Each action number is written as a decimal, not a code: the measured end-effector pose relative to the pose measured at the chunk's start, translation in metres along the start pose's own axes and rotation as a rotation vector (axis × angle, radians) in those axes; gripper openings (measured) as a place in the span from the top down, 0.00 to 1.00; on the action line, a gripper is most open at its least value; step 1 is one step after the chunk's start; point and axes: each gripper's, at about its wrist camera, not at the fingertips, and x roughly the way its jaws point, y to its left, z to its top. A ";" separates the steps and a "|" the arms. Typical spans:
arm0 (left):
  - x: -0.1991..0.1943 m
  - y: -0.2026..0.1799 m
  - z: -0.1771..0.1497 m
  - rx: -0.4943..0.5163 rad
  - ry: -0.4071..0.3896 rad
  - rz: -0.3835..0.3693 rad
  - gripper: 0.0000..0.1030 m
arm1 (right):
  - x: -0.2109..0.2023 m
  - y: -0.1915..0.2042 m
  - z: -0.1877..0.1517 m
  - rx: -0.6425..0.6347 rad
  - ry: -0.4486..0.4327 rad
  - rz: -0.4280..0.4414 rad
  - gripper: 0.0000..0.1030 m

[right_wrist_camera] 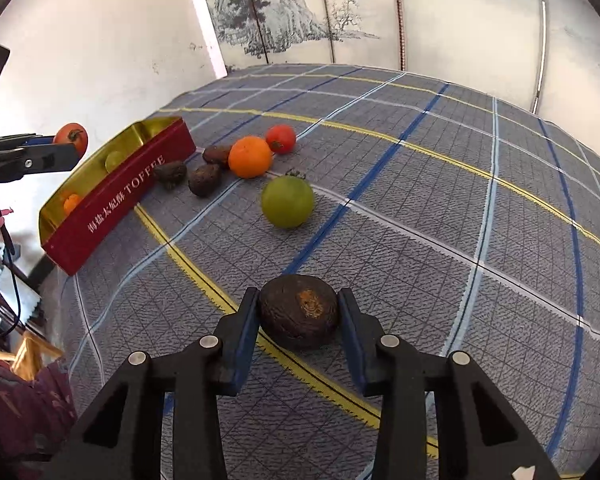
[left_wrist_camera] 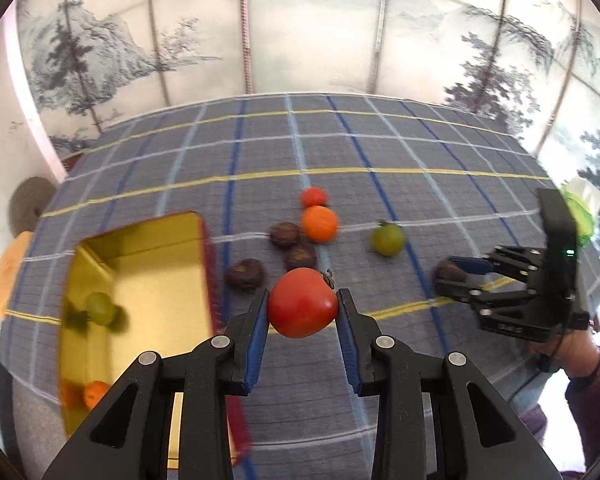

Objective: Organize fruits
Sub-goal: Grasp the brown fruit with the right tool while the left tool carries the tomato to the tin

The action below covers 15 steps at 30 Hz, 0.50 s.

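My left gripper [left_wrist_camera: 303,304] is shut on a red tomato [left_wrist_camera: 302,302] and holds it above the cloth, right of the gold-lined red tin [left_wrist_camera: 140,240]. The tin holds a green fruit [left_wrist_camera: 100,307] and a small orange fruit [left_wrist_camera: 94,394]. My right gripper [right_wrist_camera: 299,312] is shut on a dark wrinkled fruit [right_wrist_camera: 298,310] low over the cloth. On the cloth lie an orange [right_wrist_camera: 250,157], a small red tomato [right_wrist_camera: 281,138], a green tomato [right_wrist_camera: 287,201] and three dark wrinkled fruits [right_wrist_camera: 204,179].
The plaid tablecloth [right_wrist_camera: 440,208] covers the table up to a painted screen wall [left_wrist_camera: 300,32]. The tin's red side reads TOFFEE [right_wrist_camera: 112,204]. The person's hand [left_wrist_camera: 568,344] holds the right gripper at the table's right edge.
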 end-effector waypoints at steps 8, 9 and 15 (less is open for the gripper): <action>0.006 0.028 -0.001 -0.013 -0.006 0.123 0.67 | -0.001 -0.007 -0.001 0.034 -0.003 0.008 0.65; 0.008 0.032 -0.002 -0.008 -0.005 0.144 0.67 | -0.001 -0.007 -0.001 0.035 -0.002 0.008 0.65; 0.022 0.050 -0.006 0.008 0.015 0.226 0.66 | 0.001 -0.009 -0.001 0.046 0.003 0.008 0.65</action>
